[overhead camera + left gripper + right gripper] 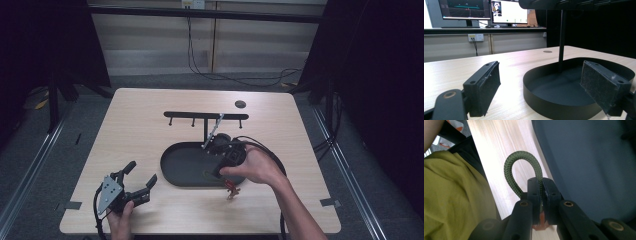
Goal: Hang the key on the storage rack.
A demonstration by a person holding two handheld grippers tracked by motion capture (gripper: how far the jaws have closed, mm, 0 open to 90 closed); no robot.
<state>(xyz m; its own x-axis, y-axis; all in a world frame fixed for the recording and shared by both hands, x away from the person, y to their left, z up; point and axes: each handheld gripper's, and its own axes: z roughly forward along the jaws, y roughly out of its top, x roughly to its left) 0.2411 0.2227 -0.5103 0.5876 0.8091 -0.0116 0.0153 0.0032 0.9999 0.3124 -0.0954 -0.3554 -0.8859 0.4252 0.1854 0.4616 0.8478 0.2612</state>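
A black oval tray (pixel 167 165) lies mid-table, and a T-shaped hanger bar (pixel 205 116) rises from its far side. My right gripper (pixel 220 174) is over the tray's near right rim, pointing back toward the person. It is shut on a loop of green braided cord (pixel 510 170). An orange piece (pixel 231 190) hangs below it, just past the tray's edge. In the right gripper view the jaws (pixel 542 181) pinch the cord, with the tray (pixel 586 157) behind. My left gripper (pixel 141 175) rests open at the front left, holding nothing. It faces the tray (pixel 544 100) and the post (pixel 562 37).
A thin silvery strip (pixel 214 129) leans down from the hanger bar toward the tray. A small dark disc (pixel 240 104) lies near the table's far edge. Bare wood surrounds the tray. Cables run over the floor behind the table. Monitors (pixel 465 8) stand on a far desk.
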